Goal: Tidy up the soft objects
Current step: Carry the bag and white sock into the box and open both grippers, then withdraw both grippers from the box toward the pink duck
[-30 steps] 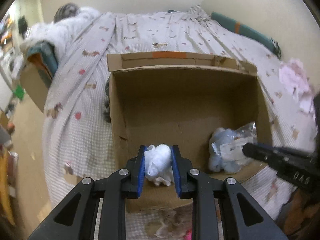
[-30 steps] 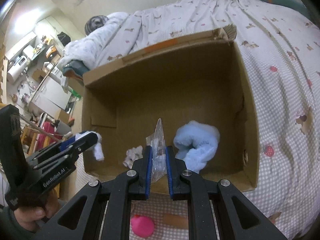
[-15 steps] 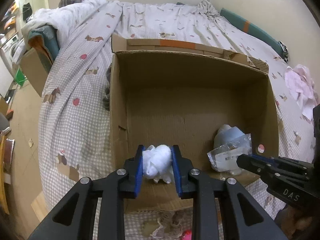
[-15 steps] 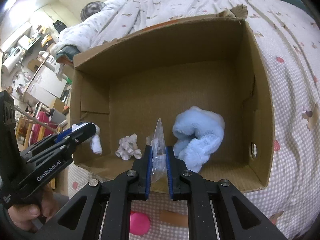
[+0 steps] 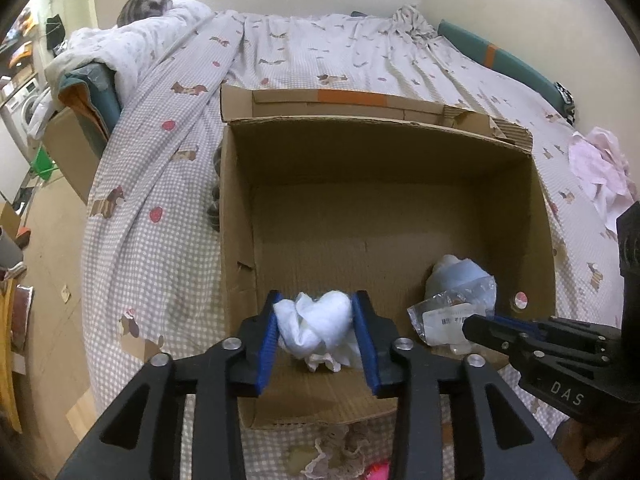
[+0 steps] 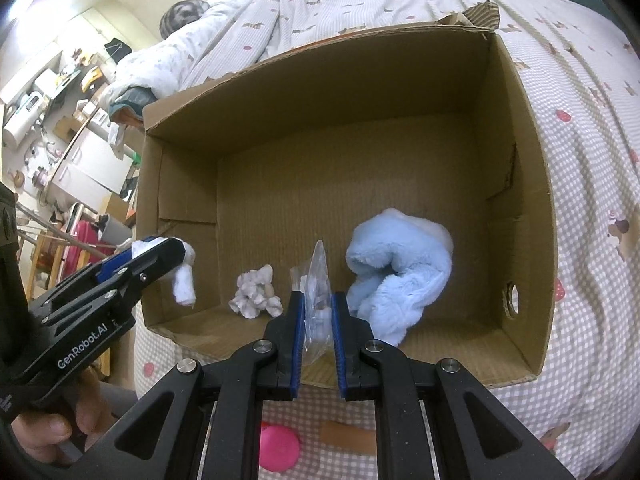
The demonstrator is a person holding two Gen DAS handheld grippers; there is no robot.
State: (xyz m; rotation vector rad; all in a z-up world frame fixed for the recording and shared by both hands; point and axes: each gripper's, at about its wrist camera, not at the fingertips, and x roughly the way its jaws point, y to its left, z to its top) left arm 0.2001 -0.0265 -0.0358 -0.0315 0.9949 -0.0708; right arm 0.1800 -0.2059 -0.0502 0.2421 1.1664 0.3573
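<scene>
An open cardboard box (image 5: 236,216) (image 6: 536,200) stands on the bed. My left gripper (image 5: 318,326) is shut on a white soft cloth (image 5: 320,322) and holds it above the box's near-left corner; the cloth also shows in the right wrist view (image 6: 184,276). My right gripper (image 6: 318,312) is shut on a clear plastic bag (image 6: 318,280) above the box's near edge; the bag also shows in the left wrist view (image 5: 452,316). A light blue plush (image 6: 396,272) and a small white crumpled toy (image 6: 254,292) lie on the box floor.
The bed has a checked sheet (image 5: 160,184) with a rumpled duvet (image 6: 224,28) at its far end. A pink cloth (image 5: 600,168) lies right of the box. A pink ball (image 6: 280,446) and a tan piece (image 6: 348,436) lie in front of the box. Furniture clutter (image 6: 60,120) stands left.
Both grippers have moved forward and up over the box's near edge, still holding the cloth and the bag. The box floor shows more fully.
</scene>
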